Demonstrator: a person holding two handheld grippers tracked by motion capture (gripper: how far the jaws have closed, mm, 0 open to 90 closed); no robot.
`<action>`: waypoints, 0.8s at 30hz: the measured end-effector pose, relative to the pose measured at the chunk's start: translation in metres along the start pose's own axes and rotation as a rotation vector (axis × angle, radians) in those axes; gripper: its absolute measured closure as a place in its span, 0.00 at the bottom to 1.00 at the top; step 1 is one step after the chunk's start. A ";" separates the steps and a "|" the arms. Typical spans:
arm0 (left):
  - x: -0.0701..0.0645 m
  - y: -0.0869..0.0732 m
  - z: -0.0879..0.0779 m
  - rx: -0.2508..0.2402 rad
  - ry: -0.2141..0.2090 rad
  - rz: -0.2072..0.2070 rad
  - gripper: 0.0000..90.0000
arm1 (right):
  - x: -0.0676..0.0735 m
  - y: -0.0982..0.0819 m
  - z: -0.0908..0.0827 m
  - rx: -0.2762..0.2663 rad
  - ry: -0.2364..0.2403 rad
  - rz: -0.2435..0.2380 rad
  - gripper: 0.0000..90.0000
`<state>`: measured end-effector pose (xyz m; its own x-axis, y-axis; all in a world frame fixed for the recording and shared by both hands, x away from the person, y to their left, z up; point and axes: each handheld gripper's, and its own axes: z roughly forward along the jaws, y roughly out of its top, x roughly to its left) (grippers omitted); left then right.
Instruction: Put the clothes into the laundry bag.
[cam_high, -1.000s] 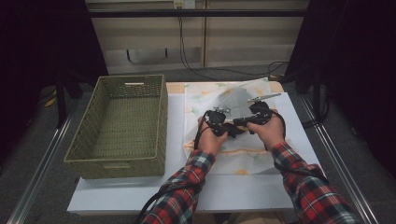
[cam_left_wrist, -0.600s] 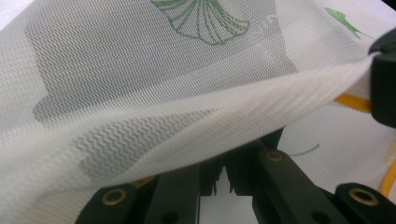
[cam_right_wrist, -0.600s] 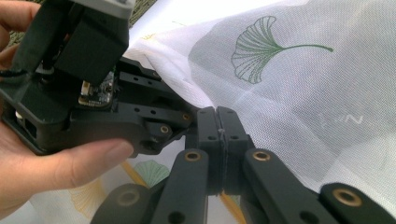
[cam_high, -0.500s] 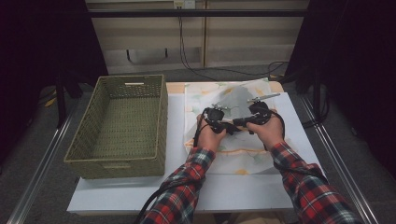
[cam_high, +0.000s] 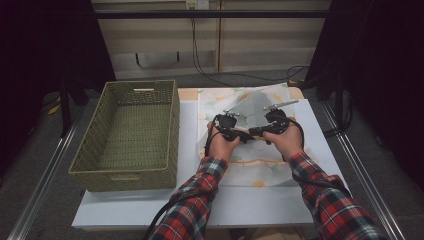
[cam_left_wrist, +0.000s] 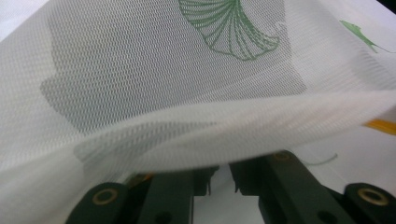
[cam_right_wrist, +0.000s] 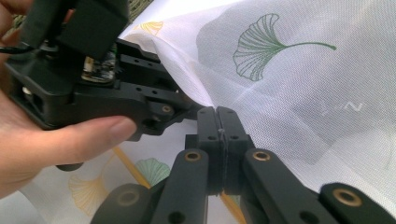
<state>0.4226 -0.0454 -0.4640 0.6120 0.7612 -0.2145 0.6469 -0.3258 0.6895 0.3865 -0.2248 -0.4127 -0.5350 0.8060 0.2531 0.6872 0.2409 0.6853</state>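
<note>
Holding a sheer white cloth (cam_high: 260, 107) printed with ginkgo leaves, the two grippers sit side by side just right of the centre of the high view, over a white table (cam_high: 250, 205). The cloth lies spread on the table's right half, its far part lifted and folded back over itself, with a grey piece showing through the mesh.

The right gripper (cam_right_wrist: 219, 122), rising from the bottom of its own view, has its jaws pressed flat together on the edge of the cloth, which fans out toward the upper right of that frame with a green leaf print on it. The left gripper (cam_right_wrist: 180, 109) reaches in from the left of the same frame, held by a hand (cam_right_wrist: 42, 144), and meets the cloth edge right beside the right one.

In the left gripper view its jaws stand a narrow gap apart at the bottom of the frame and have just been opening; a fold of the cloth drapes across their tips, so I cannot tell whether the pads still press on it.

A woven green basket (cam_high: 127, 175) stands on the left half of the table, apart from the cloth.
</note>
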 end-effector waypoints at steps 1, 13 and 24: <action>0.000 -0.001 -0.002 0.011 -0.007 0.006 0.84 | 0.000 0.000 0.000 -0.002 0.002 0.001 1.00; -0.009 -0.015 -0.023 0.052 -0.079 0.023 0.57 | 0.004 -0.003 0.000 0.002 0.009 0.000 1.00; -0.016 -0.024 -0.045 0.062 -0.095 0.018 0.32 | 0.003 -0.008 -0.007 -0.004 0.022 -0.005 1.00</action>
<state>0.3770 -0.0250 -0.4461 0.6625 0.6992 -0.2687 0.6601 -0.3753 0.6507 0.3759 -0.2276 -0.4129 -0.5491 0.7927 0.2648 0.6828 0.2428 0.6891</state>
